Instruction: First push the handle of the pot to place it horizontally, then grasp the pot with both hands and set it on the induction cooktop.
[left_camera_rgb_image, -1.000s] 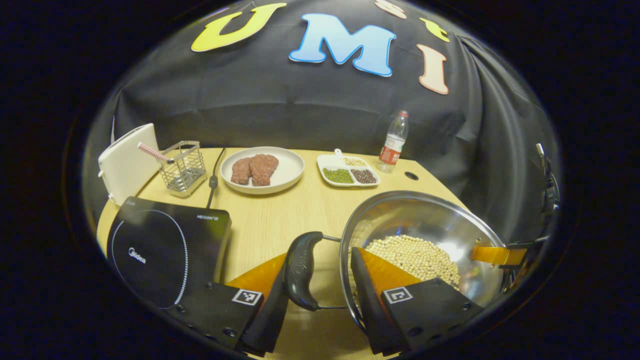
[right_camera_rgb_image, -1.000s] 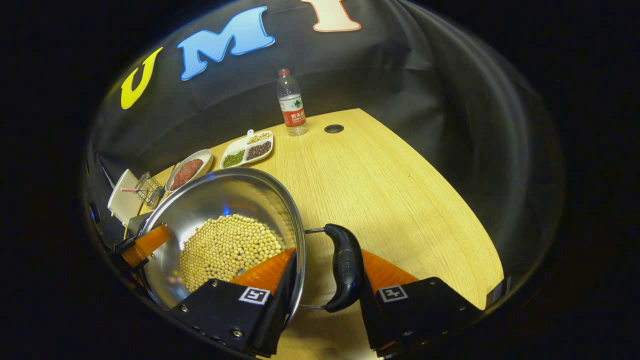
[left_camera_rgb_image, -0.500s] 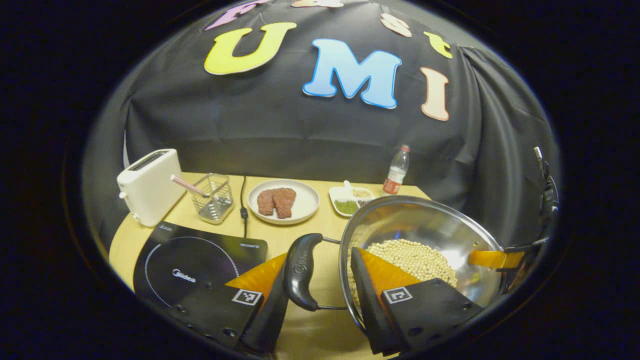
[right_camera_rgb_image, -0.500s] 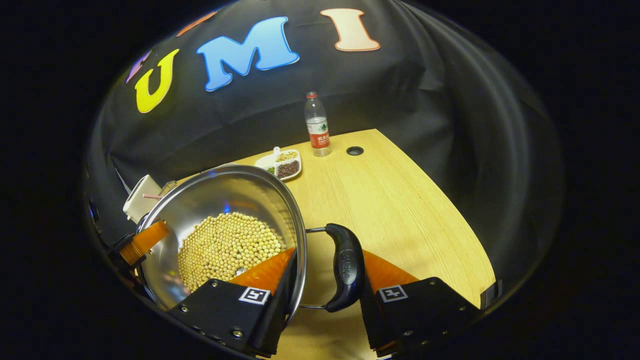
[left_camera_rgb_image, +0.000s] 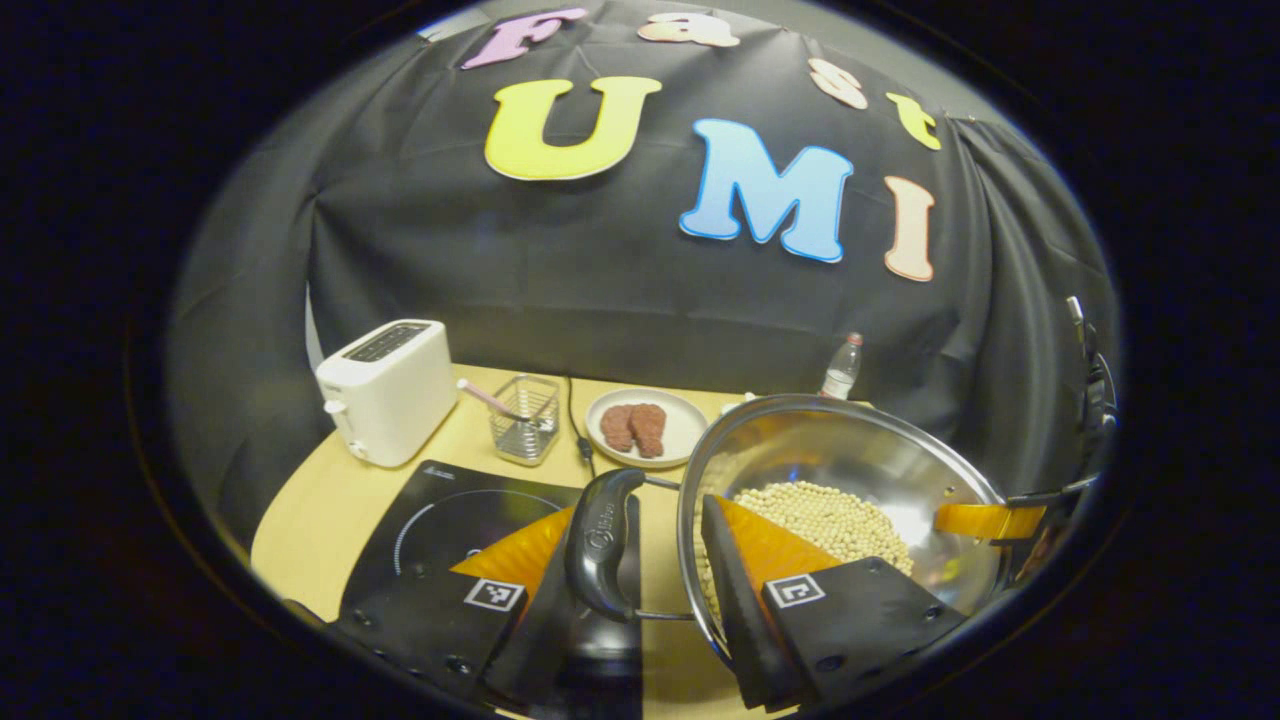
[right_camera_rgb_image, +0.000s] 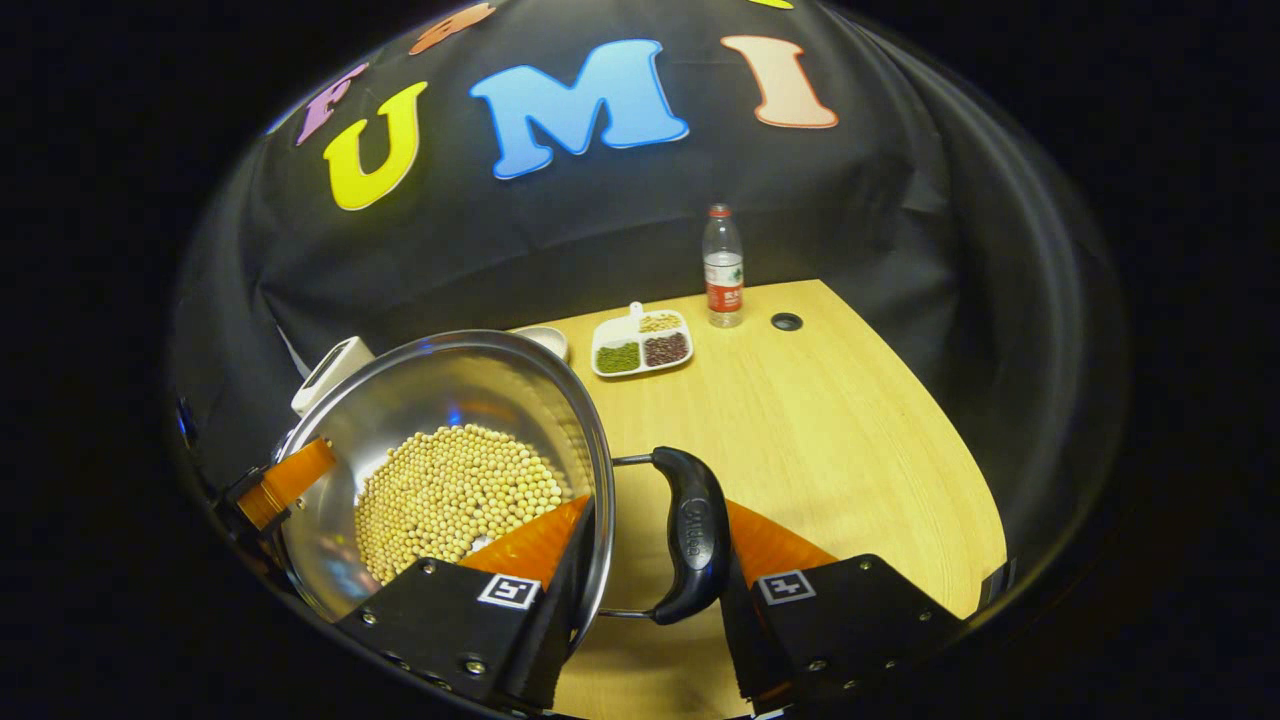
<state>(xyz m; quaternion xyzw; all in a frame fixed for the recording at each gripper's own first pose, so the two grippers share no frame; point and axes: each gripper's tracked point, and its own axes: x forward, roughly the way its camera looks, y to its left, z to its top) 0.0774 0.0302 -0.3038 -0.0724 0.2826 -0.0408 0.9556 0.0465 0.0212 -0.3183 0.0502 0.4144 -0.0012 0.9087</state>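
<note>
A steel pot (left_camera_rgb_image: 850, 450) holding soybeans (left_camera_rgb_image: 820, 510) hangs in the air between both grippers. My left gripper (left_camera_rgb_image: 640, 530) is shut on the pot's black left handle (left_camera_rgb_image: 600, 540), with one finger outside the handle and the other inside the rim. In the right gripper view, my right gripper (right_camera_rgb_image: 655, 530) is shut the same way on the other black handle (right_camera_rgb_image: 695, 530) of the pot (right_camera_rgb_image: 440, 400). The black induction cooktop (left_camera_rgb_image: 450, 510) lies on the table just beneath and left of the left handle. Each gripper's finger shows across the pot: right gripper (left_camera_rgb_image: 990, 520), left gripper (right_camera_rgb_image: 290, 480).
A white toaster (left_camera_rgb_image: 385, 390), a wire basket (left_camera_rgb_image: 525, 430) and a plate of meat (left_camera_rgb_image: 645, 425) stand behind the cooktop. A divided dish of beans (right_camera_rgb_image: 640, 345), a water bottle (right_camera_rgb_image: 722, 265) and a cable hole (right_camera_rgb_image: 787, 321) are at the back right. Wooden table (right_camera_rgb_image: 830, 430) lies below.
Both grippers have carried the pot up and to the left. The cooktop has come closer and now lies under the left gripper's fingers; the table's back items look farther away.
</note>
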